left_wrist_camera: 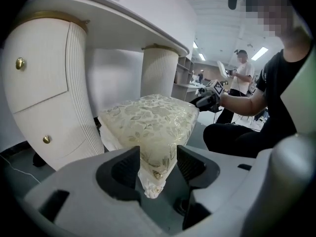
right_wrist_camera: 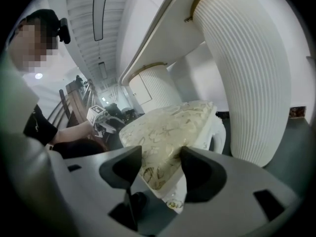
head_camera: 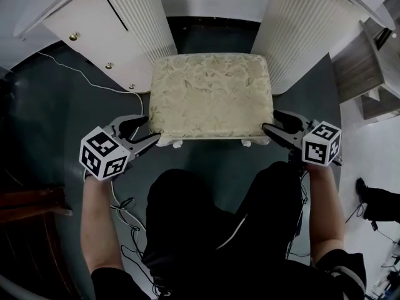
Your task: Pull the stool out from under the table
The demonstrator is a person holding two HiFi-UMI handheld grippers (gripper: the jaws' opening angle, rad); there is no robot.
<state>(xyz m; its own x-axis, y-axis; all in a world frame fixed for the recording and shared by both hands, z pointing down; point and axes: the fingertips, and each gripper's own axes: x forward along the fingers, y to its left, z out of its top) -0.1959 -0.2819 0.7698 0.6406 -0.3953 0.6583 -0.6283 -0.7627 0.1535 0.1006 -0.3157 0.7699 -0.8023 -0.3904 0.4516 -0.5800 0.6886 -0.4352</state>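
Observation:
The stool (head_camera: 211, 92), a cream floral cushion on white legs, stands between the two fluted pedestals of the white dressing table (head_camera: 134, 17). My left gripper (head_camera: 142, 136) is at its near left corner. In the left gripper view both pads touch the cushion corner (left_wrist_camera: 148, 120), which is pinched between them over a white leg. My right gripper (head_camera: 275, 125) is at the near right corner. In the right gripper view the cushion's edge (right_wrist_camera: 168, 125) fills the gap between its pads in the same way.
The right pedestal (head_camera: 306, 24) stands close beside the stool. The person's black-clad legs (head_camera: 206, 230) are just in front of it. A white cable (head_camera: 75, 70) runs over the dark floor at left. Wooden furniture (head_camera: 31, 205) is at the near left, grey shelving (head_camera: 362, 67) at right.

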